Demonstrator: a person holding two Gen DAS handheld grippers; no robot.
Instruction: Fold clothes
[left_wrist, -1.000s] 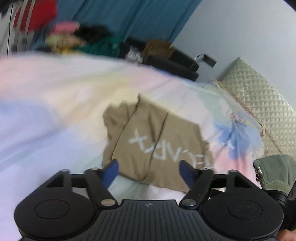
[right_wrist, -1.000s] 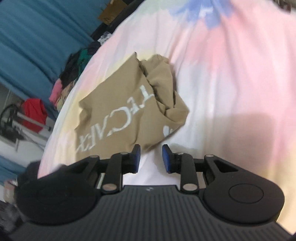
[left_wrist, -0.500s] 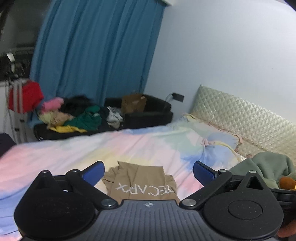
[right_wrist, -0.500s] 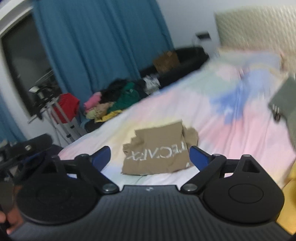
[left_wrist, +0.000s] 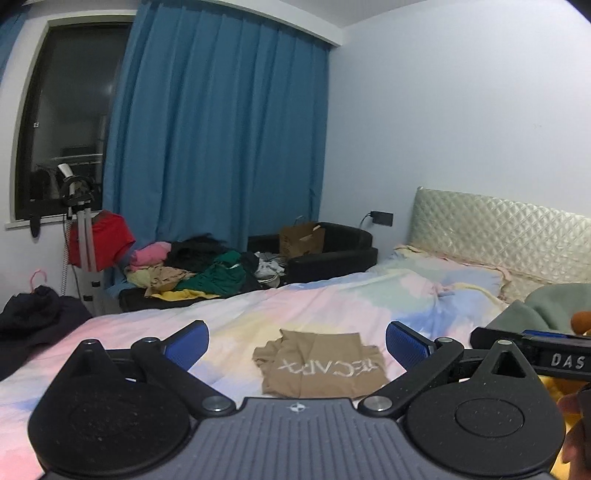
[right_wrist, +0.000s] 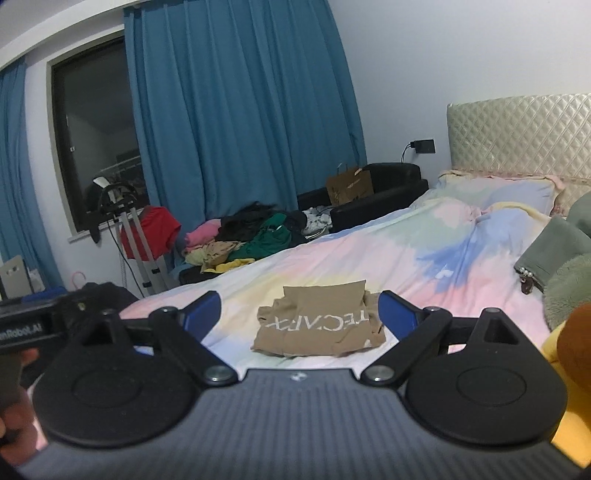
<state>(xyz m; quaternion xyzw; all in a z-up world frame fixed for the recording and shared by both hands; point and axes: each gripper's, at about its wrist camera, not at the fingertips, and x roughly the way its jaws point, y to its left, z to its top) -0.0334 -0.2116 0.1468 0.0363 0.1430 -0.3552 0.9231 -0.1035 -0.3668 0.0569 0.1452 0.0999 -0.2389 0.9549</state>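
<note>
Garment: a tan T-shirt (left_wrist: 320, 363) (right_wrist: 320, 322) with white lettering lies folded into a rough rectangle on the bed, print side up, lettering upside down to both cameras. Its left edge is bunched and creased; a small fold of cloth sticks out at the right side in the right wrist view.
Resting surface: a pastel tie-dye bedsheet (left_wrist: 332, 299) (right_wrist: 424, 240), pink, yellow and blue, lightly wrinkled toward the pillow end.
Left gripper (left_wrist: 297, 340): raised clear of the shirt, blue pads spread wide, nothing between them; the shirt shows in the gap, well beyond the tips.
Right gripper (right_wrist: 298, 309): likewise raised, pads spread wide, nothing held, shirt seen between and past them.
Near right of bed: a grey-green garment (right_wrist: 550, 251) and a plush toy of orange and yellow (right_wrist: 569, 343), only partly in frame, so its kind is uncertain.
Head of bed: a quilted cream headboard (left_wrist: 498, 229) (right_wrist: 517, 133).
Far side: a heap of mixed clothes (left_wrist: 192, 267) (right_wrist: 243, 236), a brown paper bag (left_wrist: 301, 236) (right_wrist: 350, 186) on a black sofa (right_wrist: 391, 181).
Background: blue curtain (left_wrist: 221, 129) (right_wrist: 240, 103), dark window (left_wrist: 62, 122), a tripod with a red cloth (left_wrist: 99, 240).
</note>
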